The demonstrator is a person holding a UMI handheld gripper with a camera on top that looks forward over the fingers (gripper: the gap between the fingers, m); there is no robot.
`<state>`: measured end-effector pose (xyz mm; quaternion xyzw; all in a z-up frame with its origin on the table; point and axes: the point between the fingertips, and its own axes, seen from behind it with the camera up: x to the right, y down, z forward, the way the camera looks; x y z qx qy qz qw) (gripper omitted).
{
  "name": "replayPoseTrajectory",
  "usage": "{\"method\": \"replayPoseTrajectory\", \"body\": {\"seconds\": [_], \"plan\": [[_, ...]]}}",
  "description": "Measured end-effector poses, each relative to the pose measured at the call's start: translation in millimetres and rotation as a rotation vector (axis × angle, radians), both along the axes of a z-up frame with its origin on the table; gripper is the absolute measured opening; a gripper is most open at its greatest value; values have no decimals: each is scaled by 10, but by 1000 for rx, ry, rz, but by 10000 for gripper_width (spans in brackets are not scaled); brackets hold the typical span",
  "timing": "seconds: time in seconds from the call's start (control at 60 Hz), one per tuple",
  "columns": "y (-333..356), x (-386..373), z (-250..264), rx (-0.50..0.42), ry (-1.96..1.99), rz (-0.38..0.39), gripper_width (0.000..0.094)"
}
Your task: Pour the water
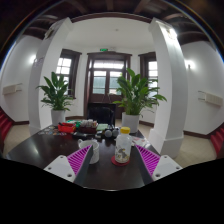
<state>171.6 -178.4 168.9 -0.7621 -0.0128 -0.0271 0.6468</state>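
Spread wide with nothing held, the gripper (pixel 109 160) points at a yellow-capped bottle (pixel 123 147) standing beyond its fingers on the dark table (pixel 40 150), so pouring seems not yet started and grasping remains.

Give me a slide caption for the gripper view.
Open gripper approaching a bottle on a dark table, potted plants behind.
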Motion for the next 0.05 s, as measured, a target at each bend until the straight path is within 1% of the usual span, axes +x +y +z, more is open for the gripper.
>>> {"method": "replayPoseTrajectory", "body": {"seconds": [0.05], "plan": [[13,-5,-13,-2,-8,5,832]]}}
